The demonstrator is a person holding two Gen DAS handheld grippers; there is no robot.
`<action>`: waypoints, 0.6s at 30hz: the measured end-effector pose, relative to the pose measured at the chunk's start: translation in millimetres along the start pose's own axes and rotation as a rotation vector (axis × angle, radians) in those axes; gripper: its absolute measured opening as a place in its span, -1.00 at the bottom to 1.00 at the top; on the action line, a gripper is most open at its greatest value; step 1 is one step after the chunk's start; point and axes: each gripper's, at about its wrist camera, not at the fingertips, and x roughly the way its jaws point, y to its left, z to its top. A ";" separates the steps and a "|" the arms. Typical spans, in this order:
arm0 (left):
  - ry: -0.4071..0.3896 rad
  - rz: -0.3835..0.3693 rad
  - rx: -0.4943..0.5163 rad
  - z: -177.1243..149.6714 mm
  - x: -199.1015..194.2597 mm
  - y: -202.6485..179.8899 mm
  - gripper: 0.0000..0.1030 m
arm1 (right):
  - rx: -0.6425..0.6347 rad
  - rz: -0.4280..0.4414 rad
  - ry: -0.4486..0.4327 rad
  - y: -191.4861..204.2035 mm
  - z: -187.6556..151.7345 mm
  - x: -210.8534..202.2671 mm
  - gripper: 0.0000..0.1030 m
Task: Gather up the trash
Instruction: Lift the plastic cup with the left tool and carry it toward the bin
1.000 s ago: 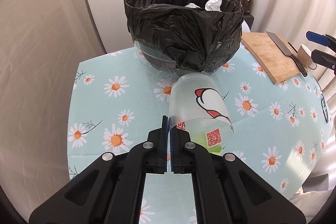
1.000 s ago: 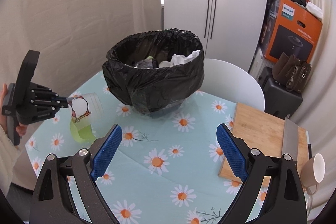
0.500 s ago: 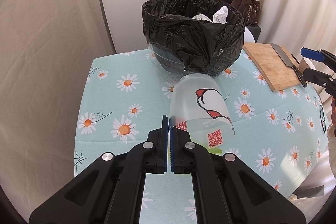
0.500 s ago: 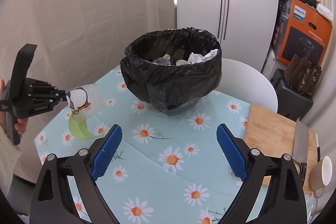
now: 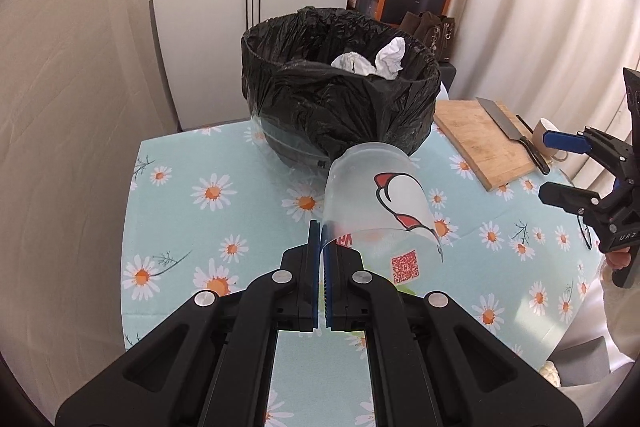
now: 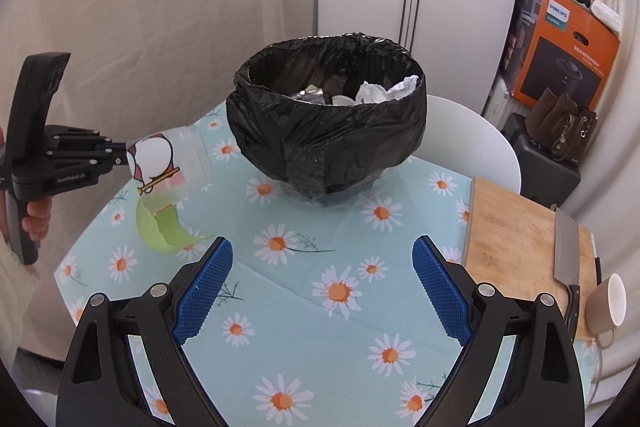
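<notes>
My left gripper [image 5: 321, 251] is shut on the rim of a clear plastic cup [image 5: 378, 203] with a red and white cartoon print and a torn green strip. It holds the cup on its side above the table, base toward the bin. The same cup [image 6: 168, 163] and left gripper [image 6: 116, 154] show at the left of the right wrist view. A bin lined with a black bag [image 5: 340, 107] stands on the table beyond, with crumpled white paper [image 5: 370, 61] inside; it also shows in the right wrist view [image 6: 332, 131]. My right gripper [image 6: 320, 283] is open and empty over the table.
The table has a light blue daisy cloth [image 6: 320, 307]. A wooden cutting board [image 6: 520, 227] with a cleaver [image 6: 566, 247] lies at the right, with a beige mug [image 6: 610, 303] beside it. A white chair [image 6: 468, 135] and an orange box [image 6: 564, 47] stand behind.
My left gripper has risen and drawn back with the cup, so the bin looks farther and lower. My right gripper has moved a little too and stays open.
</notes>
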 end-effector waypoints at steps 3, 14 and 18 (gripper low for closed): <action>-0.047 -0.045 0.029 9.3 -11.1 5.1 -0.96 | 0.013 -0.019 0.001 10.0 2.2 -2.3 0.69; -0.187 -0.194 0.073 28.3 -45.7 29.1 -0.96 | 0.055 -0.047 0.002 51.1 6.4 -1.3 0.69; -0.206 -0.230 0.094 34.0 -51.1 38.9 -0.96 | 0.088 0.091 -0.063 69.9 5.4 -10.7 0.69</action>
